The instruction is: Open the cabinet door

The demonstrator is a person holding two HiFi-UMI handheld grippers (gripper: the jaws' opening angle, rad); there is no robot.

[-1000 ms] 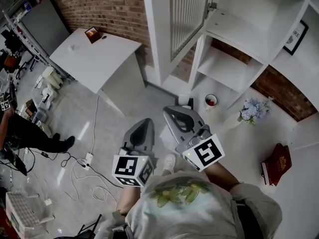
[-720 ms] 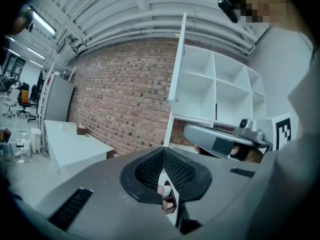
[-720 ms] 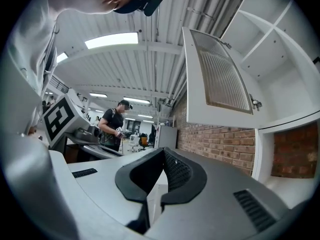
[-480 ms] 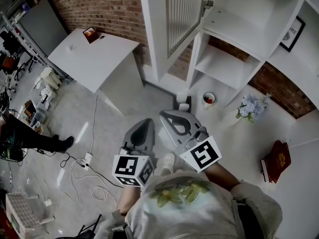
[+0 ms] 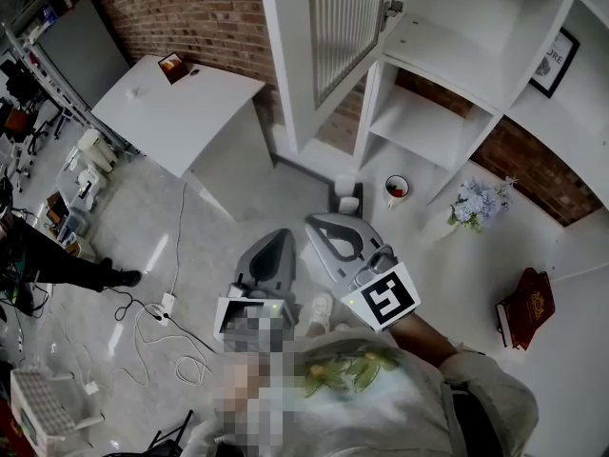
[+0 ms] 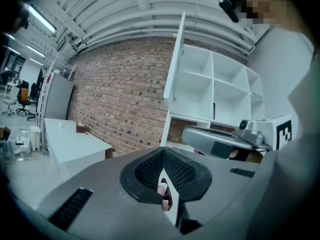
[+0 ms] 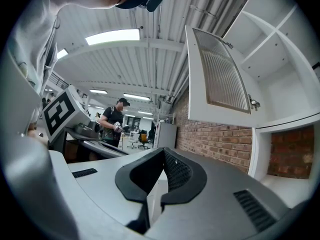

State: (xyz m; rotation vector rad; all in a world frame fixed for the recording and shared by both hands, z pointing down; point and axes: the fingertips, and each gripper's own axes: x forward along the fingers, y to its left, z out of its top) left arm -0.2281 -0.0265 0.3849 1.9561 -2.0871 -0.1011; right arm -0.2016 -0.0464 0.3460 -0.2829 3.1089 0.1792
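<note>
White cabinet [image 5: 447, 74] of open shelf compartments stands against a red brick wall [image 5: 190, 8] and serves as the reference for all positions.

Cabinet door [image 5: 328, 46]: white frame with a ribbed panel. It stands swung well out from the cabinet's left-hand upper compartment, hung by hinges on the edge nearest the cabinet. The compartment behind it is exposed. The right gripper view shows the door [image 7: 220, 79] angled out from the cabinet face, and the left gripper view shows it nearly edge-on [image 6: 175, 64].

Left gripper [image 5: 278, 233]: held in front of the cabinet and well apart from the door. Its own view shows the jaws drawn together [image 6: 165, 196] with only a thin slit between them and no object gripped.

Right gripper [image 5: 314, 222]: just beside the left gripper, in front of the cabinet, not touching the door. Its jaws are closed against each other [image 7: 155, 194] and hold nothing.

Other items noted:
- A mug [image 5: 401, 191] sits at the foot of the cabinet.
- A bunch of flowers [image 5: 476, 208] lies to the right of the mug.
- A red book [image 5: 528, 310] lies further from the cabinet on the right.
- A white table [image 5: 181, 112] stands to the left of the cabinet, against the brick wall.
</note>
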